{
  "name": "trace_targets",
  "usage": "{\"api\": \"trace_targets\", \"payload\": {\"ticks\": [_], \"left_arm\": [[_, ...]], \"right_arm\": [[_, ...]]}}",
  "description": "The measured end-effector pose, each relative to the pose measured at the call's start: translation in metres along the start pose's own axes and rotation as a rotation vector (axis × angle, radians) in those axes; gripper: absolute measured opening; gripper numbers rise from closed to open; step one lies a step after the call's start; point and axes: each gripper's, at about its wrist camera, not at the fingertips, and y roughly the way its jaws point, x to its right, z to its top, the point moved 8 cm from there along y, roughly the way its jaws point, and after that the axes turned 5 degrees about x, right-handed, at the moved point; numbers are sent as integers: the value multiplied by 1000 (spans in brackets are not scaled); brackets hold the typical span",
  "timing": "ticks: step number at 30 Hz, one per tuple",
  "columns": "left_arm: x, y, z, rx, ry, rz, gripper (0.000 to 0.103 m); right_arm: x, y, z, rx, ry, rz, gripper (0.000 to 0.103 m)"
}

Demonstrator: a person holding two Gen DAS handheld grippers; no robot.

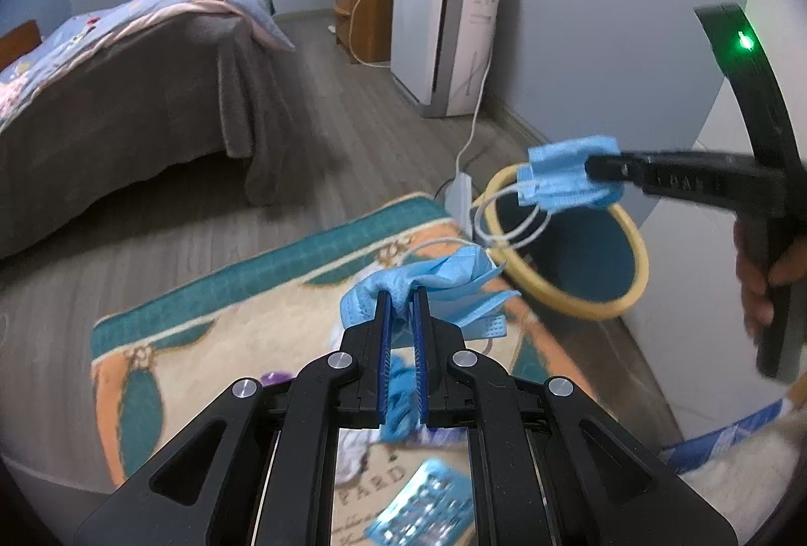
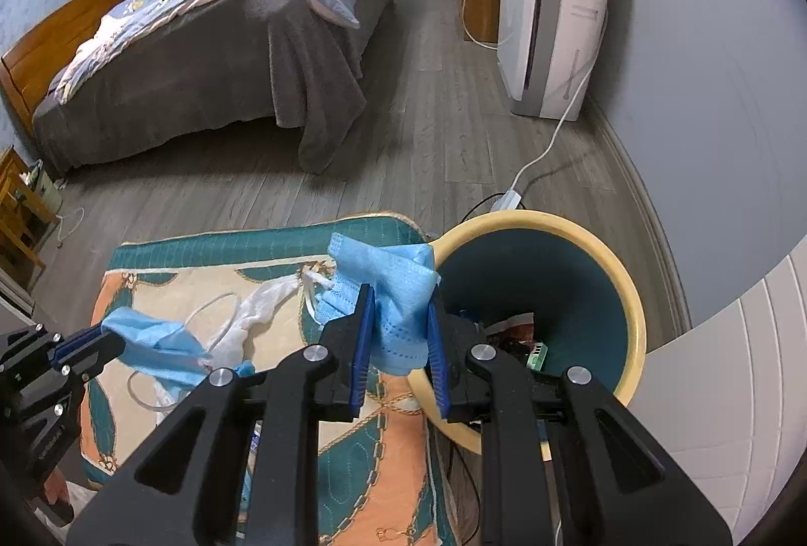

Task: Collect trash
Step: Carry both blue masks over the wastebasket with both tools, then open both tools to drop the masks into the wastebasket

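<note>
My left gripper [image 1: 402, 293] is shut on a crumpled blue face mask [image 1: 444, 288], held above the patterned rug [image 1: 227, 329]. My right gripper [image 2: 401, 298] is shut on a second blue face mask [image 2: 388, 283] whose white ear loops dangle. In the left wrist view that mask [image 1: 570, 177] hangs from the right gripper [image 1: 592, 167] over the near rim of the yellow-rimmed teal bin [image 1: 595, 263]. The bin [image 2: 590, 278] holds several scraps at its bottom. The left gripper [image 2: 113, 341] with its mask [image 2: 151, 344] shows at the left of the right wrist view.
A blue blister pack [image 1: 423, 505] and white crumpled tissue [image 2: 257, 309] lie on the rug. A bed [image 2: 217, 51] stands at the left, a white air purifier [image 2: 550, 26] by the wall, its cable and power strip [image 2: 507, 199] on the wooden floor behind the bin.
</note>
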Motion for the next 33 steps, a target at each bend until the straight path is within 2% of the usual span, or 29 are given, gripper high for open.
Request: {"api": "trace_targets", "payload": {"ticks": [5,8,12,21,27,31,33], "left_arm": [[24,16,21,0,44,-9,9],[41,26,29,-3,70,-23,9],[61,40,35,-20,90,-48,9],[95,76,39,-66,126,-76,9],[119,104,35,-88,153,-93,9],[140,121,33,-80,128,-121,9],[149,123,36,-68,120,-137,18]], "right_arm": [[30,-1,1,4,48,-7,20],[60,3,-2,-3,100,-43,20],[98,9,-10,-18,176,-87,20],[150,20,-32,-54,297,-154,20],[168,36,-53,-109,338,-215,20],[165,35,-48,-89,319,-230,21],[164,32,-43,-71,314,-221,23]]}}
